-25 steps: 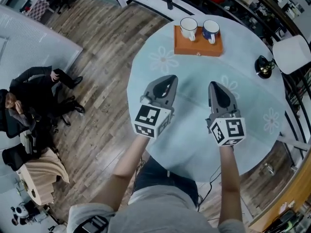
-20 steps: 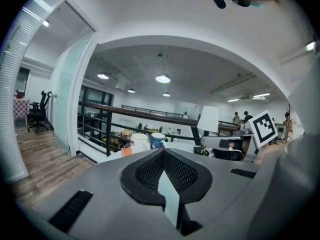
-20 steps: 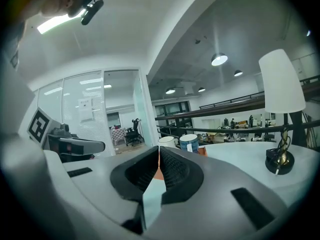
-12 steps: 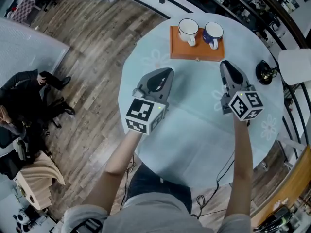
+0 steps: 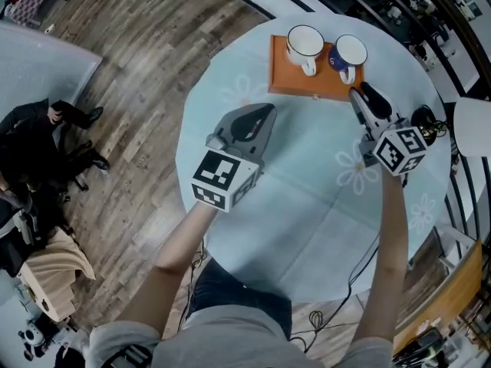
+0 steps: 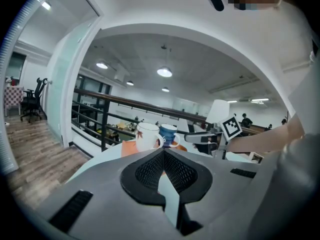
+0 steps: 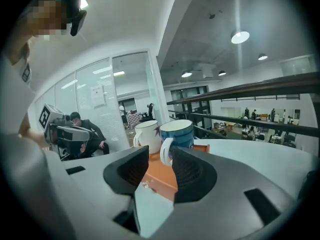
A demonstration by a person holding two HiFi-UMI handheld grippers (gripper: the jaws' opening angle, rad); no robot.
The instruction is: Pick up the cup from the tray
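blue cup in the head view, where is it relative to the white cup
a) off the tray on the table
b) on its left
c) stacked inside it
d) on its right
d, the blue cup stands on the orange tray right of the white cup, the two side by side.

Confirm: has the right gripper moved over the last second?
Yes. The right gripper went forward to the orange tray's near edge. Its jaws are opening, with the blue cup's handle just ahead, not yet between them.

No text, label, brand or number can be read in any view.
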